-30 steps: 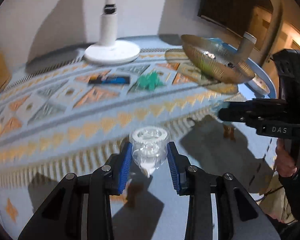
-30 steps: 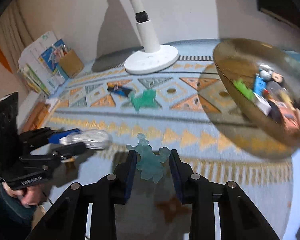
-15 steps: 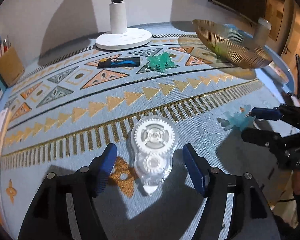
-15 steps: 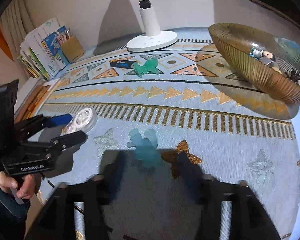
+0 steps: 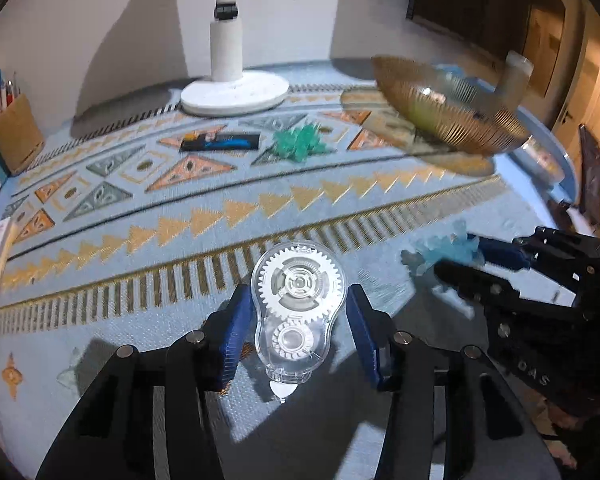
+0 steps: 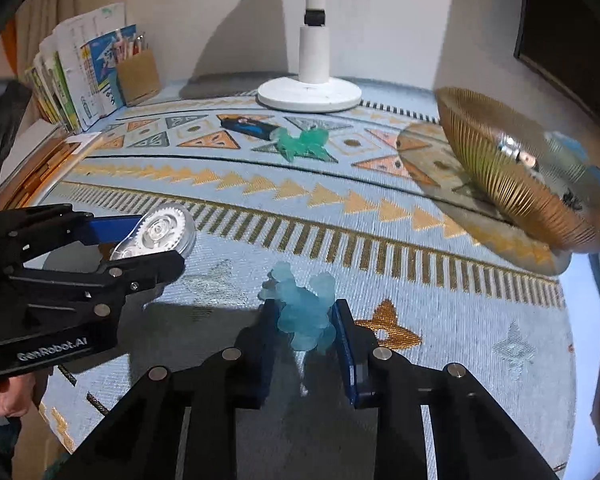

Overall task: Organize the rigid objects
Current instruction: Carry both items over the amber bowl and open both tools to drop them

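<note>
A clear tape dispenser (image 5: pixel 298 312) with white gears lies on the patterned cloth between the blue pads of my left gripper (image 5: pixel 297 290). Its jaws are closing, and the pads meet the dispenser's wide sides. From the right wrist view, the left gripper (image 6: pixel 160 240) reaches in from the left with the dispenser (image 6: pixel 162 232) in it. My right gripper (image 6: pixel 304 308) is shut on a pale blue translucent figure (image 6: pixel 304 314) that stands on the cloth. The left wrist view shows that right gripper (image 5: pixel 456 256) and the figure (image 5: pixel 444 248) at the right.
A ribbed gold bowl (image 5: pixel 452 120) holding small items stands at the back right. A green figure (image 5: pixel 298 142) and a black and blue item (image 5: pixel 220 142) lie before a white lamp base (image 5: pixel 234 94). A brown pen box (image 6: pixel 138 74) and books (image 6: pixel 80 72) stand at the back left.
Both grippers set their objects on the cloth and opened wide half a second ago. Since then both pairs of jaws have closed back around the dispenser and the blue figure.
</note>
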Tool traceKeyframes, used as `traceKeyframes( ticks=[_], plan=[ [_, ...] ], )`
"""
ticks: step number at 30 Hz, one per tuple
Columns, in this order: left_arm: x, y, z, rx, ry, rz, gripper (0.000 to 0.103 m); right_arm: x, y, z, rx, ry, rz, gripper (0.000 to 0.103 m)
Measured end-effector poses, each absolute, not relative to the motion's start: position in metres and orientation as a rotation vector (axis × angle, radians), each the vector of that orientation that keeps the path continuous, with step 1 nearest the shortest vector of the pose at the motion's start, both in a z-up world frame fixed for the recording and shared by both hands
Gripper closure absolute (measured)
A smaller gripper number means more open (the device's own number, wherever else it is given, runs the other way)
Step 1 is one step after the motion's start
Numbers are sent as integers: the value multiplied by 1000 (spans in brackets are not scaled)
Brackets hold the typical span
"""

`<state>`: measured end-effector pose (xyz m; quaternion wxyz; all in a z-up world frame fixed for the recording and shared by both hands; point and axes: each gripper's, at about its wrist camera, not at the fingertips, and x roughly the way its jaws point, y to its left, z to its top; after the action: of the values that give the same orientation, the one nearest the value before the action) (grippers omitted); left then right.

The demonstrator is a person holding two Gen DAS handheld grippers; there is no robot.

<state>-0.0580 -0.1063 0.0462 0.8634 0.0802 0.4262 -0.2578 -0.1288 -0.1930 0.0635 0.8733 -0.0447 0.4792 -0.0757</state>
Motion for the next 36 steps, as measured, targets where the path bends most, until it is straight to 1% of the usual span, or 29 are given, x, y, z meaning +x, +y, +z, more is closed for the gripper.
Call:
traceKeyframes(
  ticks=[5, 10, 15, 19, 23, 27, 32, 36],
  plan=[
    [-64, -112, 81, 161, 802, -556, 58, -139, -207, 113, -104, 864, -225, 77],
    [-64, -131, 123, 151, 708, -584, 58, -152, -247, 169, -67, 732, -328, 77],
    [-49, -169, 172, 143, 607, -626, 58, -155, -300, 221, 0, 633, -437, 77],
    [-28, -212, 198, 145, 555, -668, 58, -151, -340, 246, 59, 595, -535, 77],
    [-5, -255, 196, 127, 588, -718, 58, -148, -373, 248, 128, 615, -582, 77],
    [18, -293, 170, 125, 667, -732, 58, -138, -404, 224, 224, 705, -589, 77],
    [28, -314, 137, 147, 720, -711, 58, -129, -428, 189, 283, 810, -600, 77],
    [32, -324, 130, 157, 729, -725, 57, -129, -441, 172, 309, 841, -641, 77]
  ],
)
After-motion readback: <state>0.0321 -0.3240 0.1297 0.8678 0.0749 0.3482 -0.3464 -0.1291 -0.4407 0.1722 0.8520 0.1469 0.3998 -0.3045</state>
